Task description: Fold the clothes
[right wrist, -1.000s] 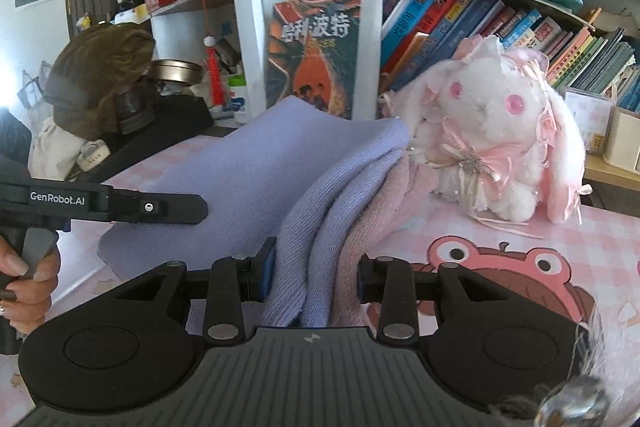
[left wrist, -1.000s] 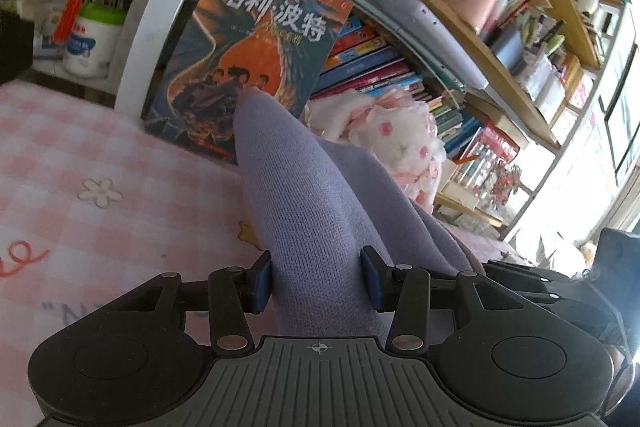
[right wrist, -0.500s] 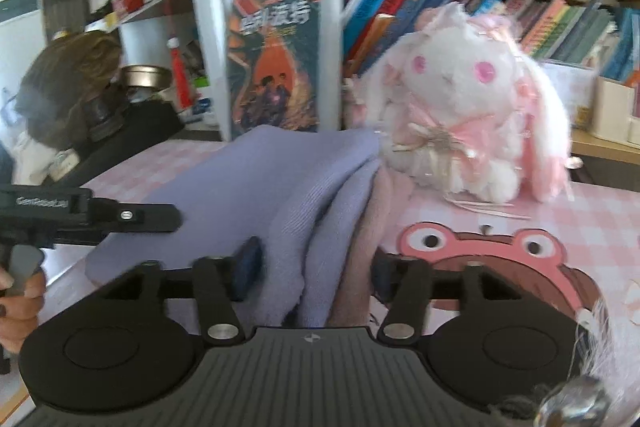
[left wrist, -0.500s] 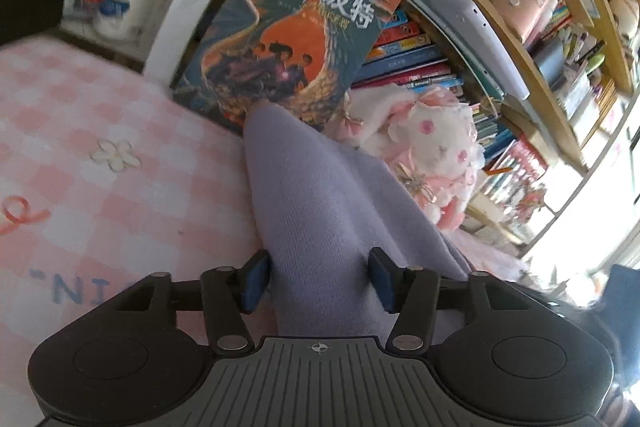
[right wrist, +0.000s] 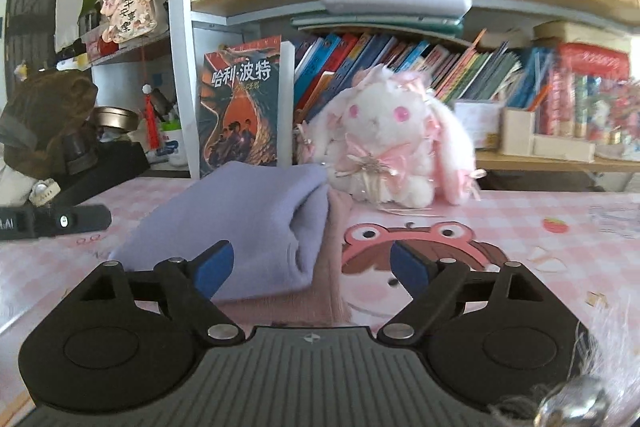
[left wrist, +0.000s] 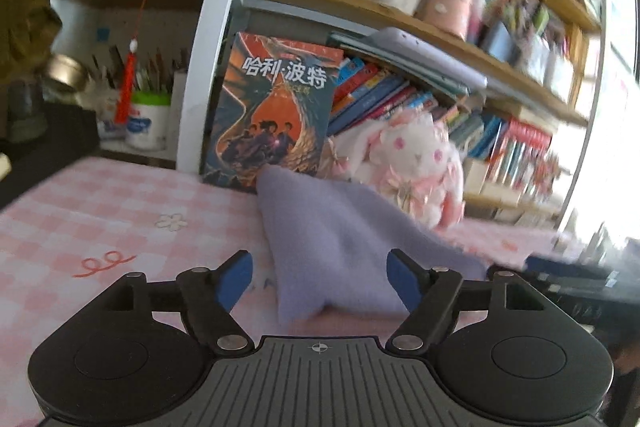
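The lilac knit garment [right wrist: 240,223] is seen lying folded on the pink checked tablecloth [left wrist: 92,211] – soft, light, probably limp – best pinched at a doubled edge, while the left gripper [left wrist: 320,277] and right gripper [right wrist: 312,267] are both spread, holding nothing.

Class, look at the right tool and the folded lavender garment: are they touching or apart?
Apart. The right wrist view shows the right tool open, with the lavender garment lying on the table between its fingers, clear of both.
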`<state>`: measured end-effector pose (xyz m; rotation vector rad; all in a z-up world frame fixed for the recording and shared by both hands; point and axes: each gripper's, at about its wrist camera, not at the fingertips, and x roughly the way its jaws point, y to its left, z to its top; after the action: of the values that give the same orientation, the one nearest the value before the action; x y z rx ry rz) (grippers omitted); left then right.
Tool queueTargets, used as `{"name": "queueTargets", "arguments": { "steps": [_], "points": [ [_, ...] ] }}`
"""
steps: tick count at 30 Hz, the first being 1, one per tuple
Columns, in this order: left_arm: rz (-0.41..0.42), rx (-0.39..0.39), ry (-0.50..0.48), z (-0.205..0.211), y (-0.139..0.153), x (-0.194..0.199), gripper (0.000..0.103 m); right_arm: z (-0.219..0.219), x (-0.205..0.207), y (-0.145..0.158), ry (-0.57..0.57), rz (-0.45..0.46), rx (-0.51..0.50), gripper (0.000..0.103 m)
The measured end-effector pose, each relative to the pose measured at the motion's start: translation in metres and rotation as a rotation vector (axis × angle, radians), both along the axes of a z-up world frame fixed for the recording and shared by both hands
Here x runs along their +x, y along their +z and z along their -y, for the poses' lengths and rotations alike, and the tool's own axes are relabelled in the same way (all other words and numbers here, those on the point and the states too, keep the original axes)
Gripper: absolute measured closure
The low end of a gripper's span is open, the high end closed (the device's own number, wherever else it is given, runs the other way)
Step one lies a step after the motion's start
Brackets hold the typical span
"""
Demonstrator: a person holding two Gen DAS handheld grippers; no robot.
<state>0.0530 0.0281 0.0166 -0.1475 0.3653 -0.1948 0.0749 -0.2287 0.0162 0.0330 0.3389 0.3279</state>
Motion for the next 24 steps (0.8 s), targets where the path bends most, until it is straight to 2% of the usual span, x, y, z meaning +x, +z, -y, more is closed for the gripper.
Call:
{"name": "queueTargets", "arguments": {
  "steps": [10, 17, 24],
  "points": [
    [0.066, 0.21, 0.026, 0.037, -0.005, -0.056, 0.015, -0.01, -0.076, -0.001, -0.017, 0.074, -0.066, 0.014],
    [0.066, 0.236, 0.062, 0.042, -0.008, -0.068, 0.013, -0.015, -0.1, -0.004, -0.022, 0.089, -0.082, 0.012],
    [0.055, 0.234, 0.101, 0.04, -0.007, -0.068, 0.012, -0.009, -0.098, -0.003, -0.072, 0.072, -0.054, 0.01]
  ]
}}
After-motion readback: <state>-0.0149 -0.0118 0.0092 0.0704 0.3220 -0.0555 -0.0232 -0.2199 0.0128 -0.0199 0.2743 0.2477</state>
